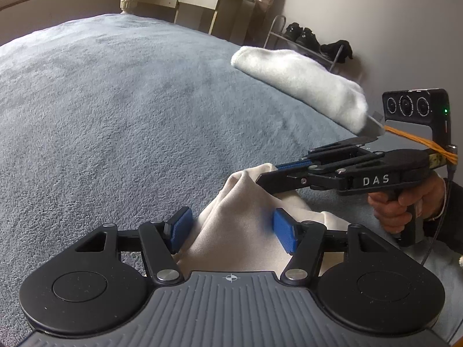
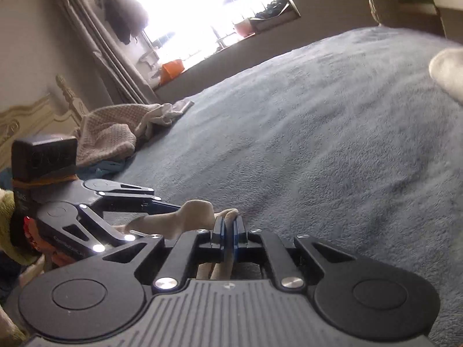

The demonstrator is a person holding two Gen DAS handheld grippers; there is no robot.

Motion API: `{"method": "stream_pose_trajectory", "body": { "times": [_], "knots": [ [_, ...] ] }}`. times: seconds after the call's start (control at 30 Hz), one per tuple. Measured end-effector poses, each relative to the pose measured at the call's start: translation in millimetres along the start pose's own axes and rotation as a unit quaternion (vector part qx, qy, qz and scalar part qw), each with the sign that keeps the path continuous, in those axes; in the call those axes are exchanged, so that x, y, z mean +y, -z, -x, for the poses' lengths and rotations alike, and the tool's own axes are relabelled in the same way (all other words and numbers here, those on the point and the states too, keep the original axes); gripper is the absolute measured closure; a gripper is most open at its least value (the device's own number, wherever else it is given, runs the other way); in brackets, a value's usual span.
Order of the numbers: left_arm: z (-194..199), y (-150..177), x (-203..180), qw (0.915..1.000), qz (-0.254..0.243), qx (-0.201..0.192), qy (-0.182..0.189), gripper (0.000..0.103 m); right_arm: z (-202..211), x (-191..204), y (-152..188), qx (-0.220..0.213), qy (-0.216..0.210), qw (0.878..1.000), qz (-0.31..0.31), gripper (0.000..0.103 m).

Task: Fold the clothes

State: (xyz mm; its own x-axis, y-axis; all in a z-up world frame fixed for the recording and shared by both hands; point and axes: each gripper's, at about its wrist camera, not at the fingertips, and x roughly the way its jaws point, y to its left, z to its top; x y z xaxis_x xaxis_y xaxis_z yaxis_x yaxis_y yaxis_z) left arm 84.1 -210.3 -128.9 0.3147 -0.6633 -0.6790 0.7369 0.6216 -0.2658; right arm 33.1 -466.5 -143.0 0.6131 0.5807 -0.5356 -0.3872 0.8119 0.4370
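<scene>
Altogether two grippers – left gripper [image 1: 233,230], right gripper [image 2: 230,228] – one beige cloth [image 1: 246,231].

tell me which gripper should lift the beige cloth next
Right, probably: the right gripper is already shut on the beige cloth, while the left gripper stands open around a fold, gripping nothing.

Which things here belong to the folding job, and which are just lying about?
In the job:
- beige garment, bunched on the bed
- right gripper, shut on it
- left gripper, open around it
- folded white cloth
- heap of unfolded clothes

Lying about:
- grey blanket
- shoe rack
- desk
</scene>
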Motion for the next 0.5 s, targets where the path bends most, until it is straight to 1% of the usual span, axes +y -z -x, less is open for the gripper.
{"method": "stream_pose_trajectory", "body": {
  "times": [0.03, 0.07, 0.1, 0.17, 0.2, 0.27, 0.37, 0.4, 0.43, 0.5],
  "knots": [
    [-2, 0, 1, 1.0, 0.002, 0.002, -0.003, 0.041, -5, 0, 2, 0.011, 0.02, 1.0, 0.01, 0.098],
    [-3, -1, 2, 1.0, 0.006, 0.002, -0.004, 0.04, -8, -6, 4, 0.012, 0.017, 1.0, -0.008, 0.099],
    [-3, -2, 4, 0.9999, 0.013, 0.0, -0.004, 0.04, -5, -15, 4, 0.003, 0.004, 0.999, -0.05, 0.099],
    [-4, -7, 9, 0.9993, 0.036, -0.005, 0.0, 0.039, 6, -28, 0, -0.025, -0.004, 0.991, -0.13, 0.094],
    [-3, -8, 14, 0.9984, 0.055, -0.007, 0.004, 0.039, 17, -31, 1, -0.059, -0.004, 0.986, -0.155, 0.094],
    [-1, -11, 24, 0.995, 0.098, -0.014, 0.013, 0.037, 33, -35, 3, -0.097, -0.042, 0.976, -0.19, 0.093],
    [7, -14, 39, 0.988, 0.151, -0.029, 0.015, 0.036, 39, -12, 3, -0.082, -0.093, 0.98, -0.154, 0.093],
    [11, -15, 43, 0.9855, 0.166, -0.034, 0.014, 0.036, 35, 1, 2, -0.06, -0.099, 0.986, -0.122, 0.093],
    [17, -16, 48, 0.9829, 0.179, -0.041, 0.012, 0.035, 28, 12, 3, -0.033, -0.091, 0.991, -0.094, 0.093],
    [31, -18, 56, 0.9778, 0.202, -0.053, 0.007, 0.035, 9, 22, 10, 0.012, -0.014, 0.998, -0.064, 0.095]
  ]
}}
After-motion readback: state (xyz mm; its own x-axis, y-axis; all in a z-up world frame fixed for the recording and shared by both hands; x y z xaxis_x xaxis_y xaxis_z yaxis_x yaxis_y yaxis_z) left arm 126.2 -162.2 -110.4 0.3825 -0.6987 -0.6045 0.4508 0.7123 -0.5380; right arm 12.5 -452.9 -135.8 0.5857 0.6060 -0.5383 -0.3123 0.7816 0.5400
